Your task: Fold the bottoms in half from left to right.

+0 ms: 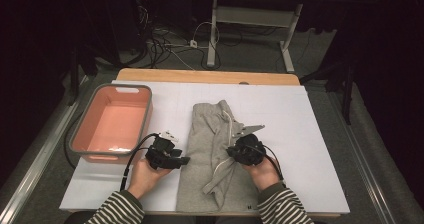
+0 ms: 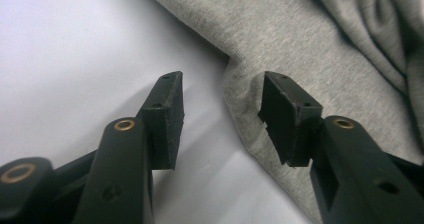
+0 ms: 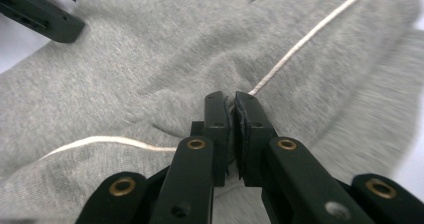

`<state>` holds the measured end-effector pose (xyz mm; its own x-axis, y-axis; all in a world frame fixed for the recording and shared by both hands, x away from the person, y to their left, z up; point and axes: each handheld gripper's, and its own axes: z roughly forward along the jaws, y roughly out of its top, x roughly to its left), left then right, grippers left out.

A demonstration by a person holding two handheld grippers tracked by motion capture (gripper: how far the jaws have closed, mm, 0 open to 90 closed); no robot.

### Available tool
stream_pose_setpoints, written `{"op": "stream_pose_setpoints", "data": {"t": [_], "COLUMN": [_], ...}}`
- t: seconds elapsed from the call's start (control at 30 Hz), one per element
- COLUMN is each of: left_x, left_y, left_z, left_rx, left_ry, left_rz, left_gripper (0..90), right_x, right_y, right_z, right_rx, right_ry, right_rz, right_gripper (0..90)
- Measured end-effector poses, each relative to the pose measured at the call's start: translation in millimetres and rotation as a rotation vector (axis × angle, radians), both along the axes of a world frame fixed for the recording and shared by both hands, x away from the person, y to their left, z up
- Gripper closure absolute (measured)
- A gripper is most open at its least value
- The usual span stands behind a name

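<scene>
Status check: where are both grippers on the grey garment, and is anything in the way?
Right gripper shut on a fold of the grey garment by its white cord. Left gripper open at the garment's edge, pads not pressing. Pink tub off to the side, nothing blocking.

A table [image 1: 210,76] with a light wooden top carries a large white sheet [image 1: 290,129] that covers nearly all of it, leaving a strip of wood bare along the far edge. On the sheet's left part stands a shallow pink tub with a grey rim [image 1: 111,121] (its near corner reaches past the sheet's left edge). A grey garment [image 1: 205,149] lies rumpled along the middle, running from mid-sheet to the near edge, a pale cord [image 1: 227,129] across its folds.
</scene>
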<state>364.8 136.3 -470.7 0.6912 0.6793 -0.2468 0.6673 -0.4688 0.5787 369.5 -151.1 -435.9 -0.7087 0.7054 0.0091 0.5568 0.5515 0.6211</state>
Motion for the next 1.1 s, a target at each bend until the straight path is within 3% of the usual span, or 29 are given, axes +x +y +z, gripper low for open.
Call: {"op": "stream_pose_setpoints", "data": {"t": [0.2, 0.3, 0.43, 0.67, 0.87, 1.1], "left_x": [-0.2, 0.0, -0.1, -0.4, 0.6, 0.9], "left_y": [-0.4, -0.2, 0.0, 0.4, 1.4, 1.0], "left_z": [-0.4, -0.5, -0.6, -0.7, -0.5, 0.1], "left_rx": [0.006, 0.004, 0.002, -0.002, -0.009, -0.012], "left_ry": [-0.008, -0.007, -0.007, -0.007, 0.002, 0.008], "left_rz": [0.003, 0.002, 0.002, 0.004, 0.005, 0.009], "left_gripper": [55.0, 55.3, 55.2, 54.6, 54.6, 54.6], "right_x": [-3.9, -2.4, 1.0, -0.3, -18.6, -30.2], "right_y": [-20.2, -39.4, -52.0, -51.3, -49.5, -42.3], "right_z": [11.7, 16.3, 11.6, -2.9, -2.4, -7.4], "right_rx": [0.018, 0.042, 0.038, 0.036, 0.073, 0.049], "right_ry": [-0.025, -0.042, -0.02, 0.007, -0.029, -0.007], "right_rz": [-0.03, -0.059, -0.085, -0.094, -0.093, -0.077], "right_gripper": [85.3, 85.3, 85.3, 79.4, 71.9, 68.6]}}
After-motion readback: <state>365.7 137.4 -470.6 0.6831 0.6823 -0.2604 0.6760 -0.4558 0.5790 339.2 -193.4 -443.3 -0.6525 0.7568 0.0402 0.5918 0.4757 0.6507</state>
